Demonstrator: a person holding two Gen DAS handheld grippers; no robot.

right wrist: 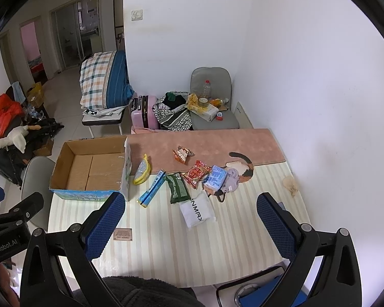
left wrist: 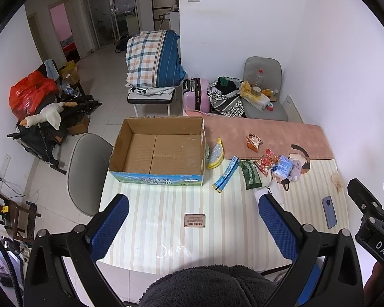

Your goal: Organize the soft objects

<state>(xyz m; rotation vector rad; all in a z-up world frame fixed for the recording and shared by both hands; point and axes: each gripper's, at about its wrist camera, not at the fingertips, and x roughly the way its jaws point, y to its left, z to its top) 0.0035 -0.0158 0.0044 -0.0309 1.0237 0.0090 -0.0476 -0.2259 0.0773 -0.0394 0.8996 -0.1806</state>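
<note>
Desk (left wrist: pixel 151 204), striped cloth: open cardboard box (left wrist: pixel 156 151) at its left, nothing inside; beside it a loose row of soft packets, namely yellow pouch (right wrist: pixel 142 170), blue tube pack (right wrist: pixel 152 188), green packet (right wrist: pixel 178 188), red snack bag (right wrist: pixel 197 172), pale blue tissue pack (right wrist: pixel 215 177) and white pouch (right wrist: pixel 197 211). Left gripper (left wrist: pixel 192 227) and right gripper (right wrist: pixel 189 226) both hovered above the near edge, fingers wide and holding nothing. Risks judged: the packets overlapped, so one pinch might drag a neighbour; slick wrappers might slip free before reaching the box; the phone (left wrist: pixel 330 212) lay near enough to be knocked
</note>
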